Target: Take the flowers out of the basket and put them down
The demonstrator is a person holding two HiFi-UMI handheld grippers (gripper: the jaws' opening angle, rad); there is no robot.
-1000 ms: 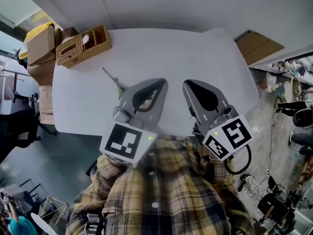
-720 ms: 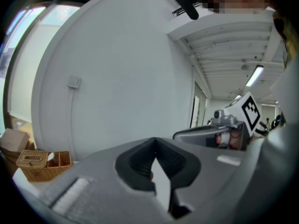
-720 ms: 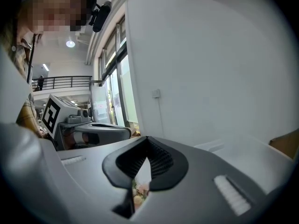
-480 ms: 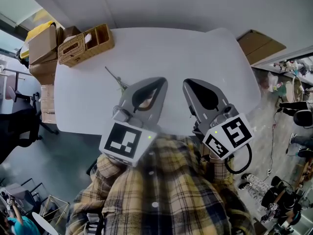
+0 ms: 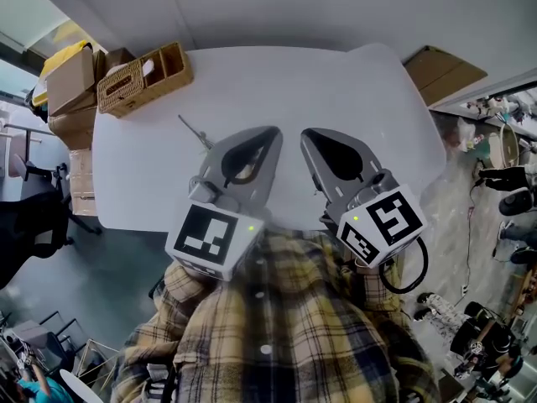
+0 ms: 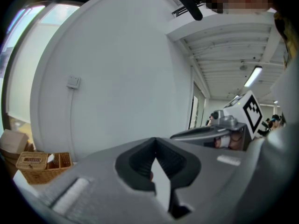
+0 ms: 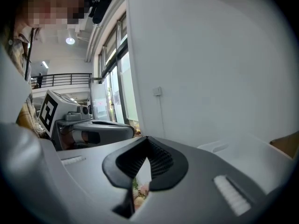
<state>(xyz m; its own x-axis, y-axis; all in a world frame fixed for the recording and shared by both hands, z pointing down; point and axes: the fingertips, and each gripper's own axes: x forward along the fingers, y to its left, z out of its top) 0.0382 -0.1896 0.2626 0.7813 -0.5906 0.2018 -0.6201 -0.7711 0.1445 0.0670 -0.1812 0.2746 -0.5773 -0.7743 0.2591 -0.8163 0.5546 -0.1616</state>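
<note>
A wicker basket stands at the far left corner of the white table; it also shows low at the left in the left gripper view. A thin flower stem lies on the table and runs under my left gripper, which hides the rest of it. Both grippers hover side by side over the table's near edge. My left gripper is shut, jaws meeting at the tip. My right gripper is shut too; flowers show below through its jaw gap.
Cardboard boxes are stacked beside the table's left end, with a dark chair below them. A flat cardboard piece lies on the floor at the right. A white wall runs behind the table.
Both grippers stay nearly where they were, still shut; only the head view has shifted slightly.
</note>
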